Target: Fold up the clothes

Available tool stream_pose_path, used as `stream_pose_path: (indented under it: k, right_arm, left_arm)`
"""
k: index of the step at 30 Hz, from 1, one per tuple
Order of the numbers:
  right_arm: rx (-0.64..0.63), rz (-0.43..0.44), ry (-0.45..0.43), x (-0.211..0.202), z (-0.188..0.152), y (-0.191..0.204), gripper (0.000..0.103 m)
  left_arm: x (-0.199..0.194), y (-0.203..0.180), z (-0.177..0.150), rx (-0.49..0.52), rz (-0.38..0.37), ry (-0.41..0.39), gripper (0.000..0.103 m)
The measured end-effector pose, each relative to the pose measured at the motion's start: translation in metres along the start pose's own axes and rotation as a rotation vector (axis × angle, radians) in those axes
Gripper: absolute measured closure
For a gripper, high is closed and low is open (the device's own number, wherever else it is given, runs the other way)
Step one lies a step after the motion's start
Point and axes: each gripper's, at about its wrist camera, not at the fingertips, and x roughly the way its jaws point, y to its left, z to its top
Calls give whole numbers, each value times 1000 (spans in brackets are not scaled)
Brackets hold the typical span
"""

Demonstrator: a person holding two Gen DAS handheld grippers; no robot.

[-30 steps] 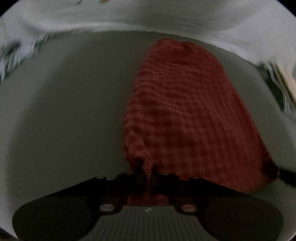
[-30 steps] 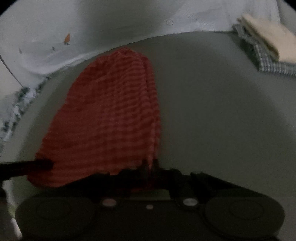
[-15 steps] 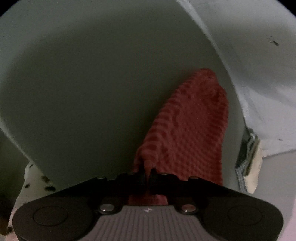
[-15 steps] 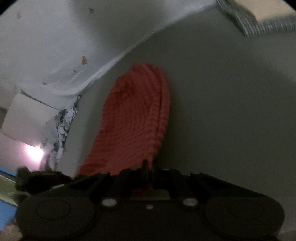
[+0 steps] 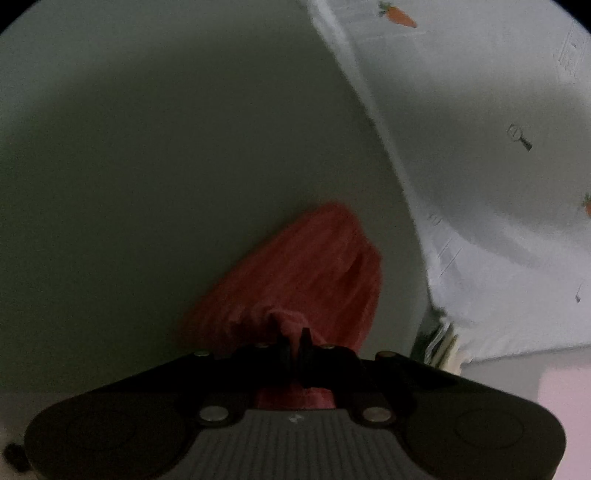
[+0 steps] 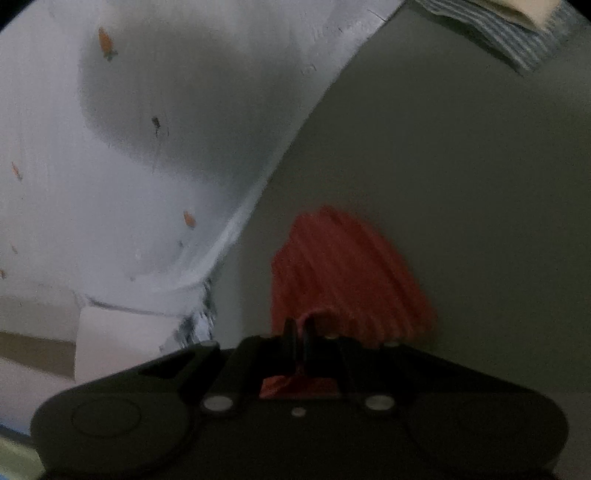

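A red checked cloth (image 5: pixel 310 273) hangs from my left gripper (image 5: pixel 294 338), which is shut on its bunched top edge, above the grey table (image 5: pixel 166 147). In the right wrist view the same red cloth (image 6: pixel 343 273) hangs from my right gripper (image 6: pixel 300 326), also shut on its top edge. The cloth looks short and foreshortened below both grippers. Its lower end is blurred.
A white sheet with small carrot prints (image 5: pixel 498 166) lies beyond the table edge and also shows in the right wrist view (image 6: pixel 129 166). A folded stack of checked and cream cloths (image 6: pixel 517 33) lies at the far right. A folded stack edge (image 5: pixel 443 343) shows beside the left gripper.
Both grippers have lifted and tilted with the red cloth. It went from lying spread long on the table to hanging short below them. The views have swung toward the white sheet.
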Motion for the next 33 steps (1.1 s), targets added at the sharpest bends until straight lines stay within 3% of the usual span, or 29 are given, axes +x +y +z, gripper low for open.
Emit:
stream_pose_path:
  k: [2, 3, 5, 6, 8, 9, 10, 13, 17, 21, 25, 26, 27, 28, 29, 30, 33]
  right_arm:
    - [-1, -6, -30, 20, 24, 7, 99]
    - [6, -15, -57, 32, 37, 10, 94]
    - [24, -38, -119, 49, 58, 17, 71]
    - [30, -44, -153, 55, 66, 22, 57]
    - [28, -53, -219, 63, 79, 31, 55]
    - [6, -53, -243, 64, 81, 37, 55]
    - [-35, -66, -254, 66, 81, 42, 55]
    - [-234, -174, -213, 78, 68, 51, 55]
    - [-523, -398, -82, 107, 31, 50, 54]
    - [-553, -449, -18, 126, 7, 36, 49]
    - [-516, -444, -11, 140, 9, 32, 49]
    - [-513, -445, -13, 144, 12, 34, 49]
    - [-518, -438, -10, 148, 15, 35, 51]
    - [-529, -425, -4, 153, 17, 38, 65]
    - [-548, -426, 10, 158, 18, 40, 81]
    - [-581, -433, 18, 161, 17, 43, 102]
    - [-669, -427, -26, 156, 13, 59, 103]
  left_arm:
    - [18, -12, 26, -11, 12, -20, 94]
    - [27, -17, 39, -19, 20, -30, 83]
    - [47, -28, 67, -16, 67, -41, 62]
    - [53, -33, 80, -11, 78, -42, 59]
    - [55, -40, 94, 5, 46, -63, 54]
    - [52, -42, 98, 22, 29, -81, 41]
    - [48, -44, 100, 48, 23, -111, 35]
    - [39, -47, 94, 190, 83, -182, 31]
    - [40, -48, 62, 494, 212, -191, 30]
    - [55, -46, 28, 694, 255, -142, 18]
    - [77, -43, 20, 760, 286, -190, 22]
    - [84, -42, 22, 756, 292, -192, 35]
    - [92, -44, 23, 753, 313, -192, 56]
    - [95, -44, 23, 745, 336, -202, 67]
    - [96, -43, 23, 735, 358, -216, 91]
    - [97, -42, 23, 725, 380, -231, 94]
    - [86, -51, 21, 707, 352, -305, 95]
